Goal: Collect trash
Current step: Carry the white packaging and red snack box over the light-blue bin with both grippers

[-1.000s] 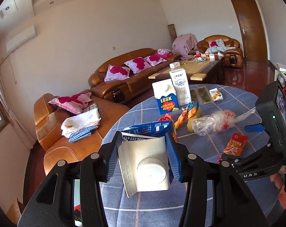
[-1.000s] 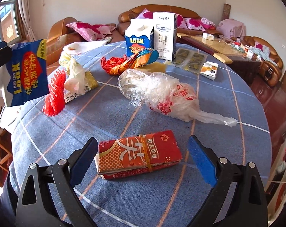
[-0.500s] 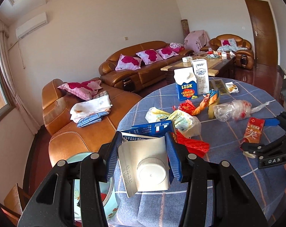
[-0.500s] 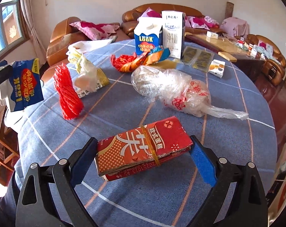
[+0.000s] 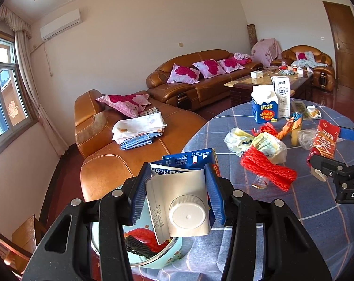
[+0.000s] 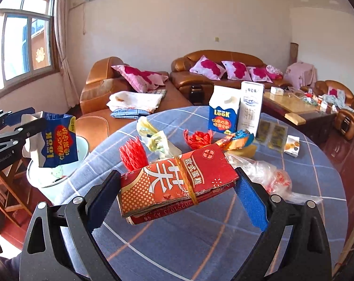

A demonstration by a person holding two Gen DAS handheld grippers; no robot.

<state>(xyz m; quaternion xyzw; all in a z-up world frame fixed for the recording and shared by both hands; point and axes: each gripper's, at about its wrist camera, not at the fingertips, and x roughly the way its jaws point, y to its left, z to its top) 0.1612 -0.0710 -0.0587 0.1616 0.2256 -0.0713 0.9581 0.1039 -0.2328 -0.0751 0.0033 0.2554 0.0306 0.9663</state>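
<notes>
Left wrist: a blue carton [image 5: 184, 201] is pinched in the left gripper [image 5: 177, 199] above a bin [image 5: 151, 261] beside the tabletop [image 5: 306, 210]. Right wrist: a red packet [image 6: 177, 182] is clamped in the right gripper [image 6: 177, 199], raised off the tabletop

**A sunlit living room behind the clutter**

A brown leather sofa [image 5: 200, 79] stands along the far wall with pink, rose-printed cushions [image 5: 184, 73]. Nearer, on the left, a second brown leather seat [image 5: 102, 126] carries a pink pillow [image 5: 124, 100] and folded white and blue cloths [image 5: 139, 128]. A white air conditioner [image 5: 59, 24] hangs above a curtained window [image 5: 3, 98]. A brown wooden door [image 5: 343, 46] stands far right.
</notes>
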